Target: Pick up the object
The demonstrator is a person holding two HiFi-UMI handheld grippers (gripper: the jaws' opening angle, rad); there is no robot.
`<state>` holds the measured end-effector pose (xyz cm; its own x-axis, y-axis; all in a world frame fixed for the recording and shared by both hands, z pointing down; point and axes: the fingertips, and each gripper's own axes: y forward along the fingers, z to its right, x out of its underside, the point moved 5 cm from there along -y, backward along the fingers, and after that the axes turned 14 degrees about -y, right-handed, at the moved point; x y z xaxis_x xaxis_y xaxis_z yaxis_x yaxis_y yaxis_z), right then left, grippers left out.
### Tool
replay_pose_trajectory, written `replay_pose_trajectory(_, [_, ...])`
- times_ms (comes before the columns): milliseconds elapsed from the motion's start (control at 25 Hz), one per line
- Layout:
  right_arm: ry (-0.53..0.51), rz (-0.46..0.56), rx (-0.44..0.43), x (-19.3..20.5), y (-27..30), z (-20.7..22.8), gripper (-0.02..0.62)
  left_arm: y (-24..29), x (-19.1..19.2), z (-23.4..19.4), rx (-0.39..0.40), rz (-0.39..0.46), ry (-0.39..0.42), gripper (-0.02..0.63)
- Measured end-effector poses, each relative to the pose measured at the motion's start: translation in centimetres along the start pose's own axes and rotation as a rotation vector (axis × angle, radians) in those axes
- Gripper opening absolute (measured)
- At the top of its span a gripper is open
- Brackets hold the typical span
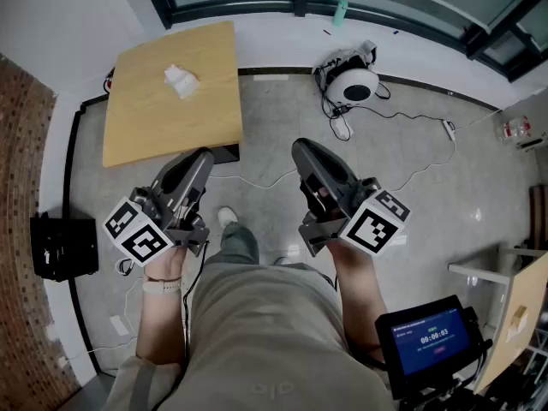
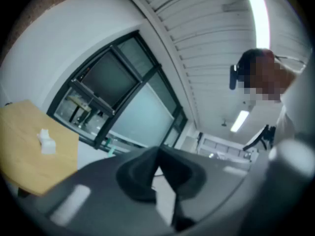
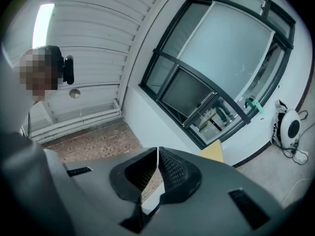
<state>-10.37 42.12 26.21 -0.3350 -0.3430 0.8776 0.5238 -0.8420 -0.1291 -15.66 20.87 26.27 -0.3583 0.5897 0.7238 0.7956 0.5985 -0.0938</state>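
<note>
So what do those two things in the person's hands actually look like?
Both are dark grey, tapering, beak-like shells: the left gripper and right gripper. Each carries a white cube printed with black square markers at the hand end. The pads are black and textured. A pale wristband sits on the left wrist.

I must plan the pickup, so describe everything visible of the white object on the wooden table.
The white object is small, pale and lumpy, with an uneven, blocky outline. It is too small to tell its material. In the left gripper view it looks like two whitish chunks, one atop the other. It lies near the middle of the light wooden table, a little toward the far edge, resting directly on the bare top. Nothing else touches it.
</note>
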Motion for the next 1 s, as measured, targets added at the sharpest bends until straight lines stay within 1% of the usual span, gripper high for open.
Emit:
replay_pose_trajectory(120, [0.005,0.000,0.045,0.0,3.8,1.5,0.021,0.5,-2.8,-3.3,0.018,-0.015,-0.017,0.002])
replay_pose_trajectory(240, [-0.012,-0.033,0.079,0.4,12.3,3.2,0.021,0.3,-8.1,-10.0,0.014,-0.018,-0.052,0.002])
replay_pose_trajectory(320, [-0.053,-0.071,0.089,0.5,17.8,4.1,0.021,0.0,-11.2,-14.1,0.005,-0.008,-0.076,0.002])
replay_pose_trajectory(400, [-0.094,-0.104,0.094,0.4,22.2,4.8,0.021,-0.4,-13.8,-17.4,-0.011,0.009,-0.088,0.003])
replay_pose_trajectory(520, [-0.121,-0.120,0.073,0.1,26.2,5.3,0.021,-1.8,-16.1,-19.9,-0.038,0.044,-0.095,0.008])
replay_pose_trajectory(640, [-0.146,-0.152,0.034,0.4,29.9,6.4,0.023,-2.9,-16.8,-22.0,-0.081,0.079,-0.112,0.015])
replay_pose_trajectory(720, [-0.178,-0.217,0.002,0.9,33.6,7.5,0.023,-3.6,-17.6,-23.7,-0.126,0.120,-0.143,0.018])
replay_pose_trajectory(760, [-0.200,-0.266,-0.016,1.4,35.6,8.2,0.023,-3.8,-18.2,-24.4,-0.148,0.150,-0.162,0.018])
replay_pose_trajectory(840, [-0.262,-0.385,-0.049,2.8,39.4,10.0,0.023,-3.8,-19.0,-25.4,-0.189,0.213,-0.191,0.018])
replay_pose_trajectory(920, [-0.311,-0.496,-0.104,4.7,42.7,12.1,0.023,-3.6,-19.2,-26.2,-0.239,0.263,-0.198,0.018])
replay_pose_trajectory(1000, [-0.302,-0.578,-0.173,6.5,45.8,13.9,0.023,-3.6,-19.2,-27.3,-0.294,0.309,-0.200,0.018])
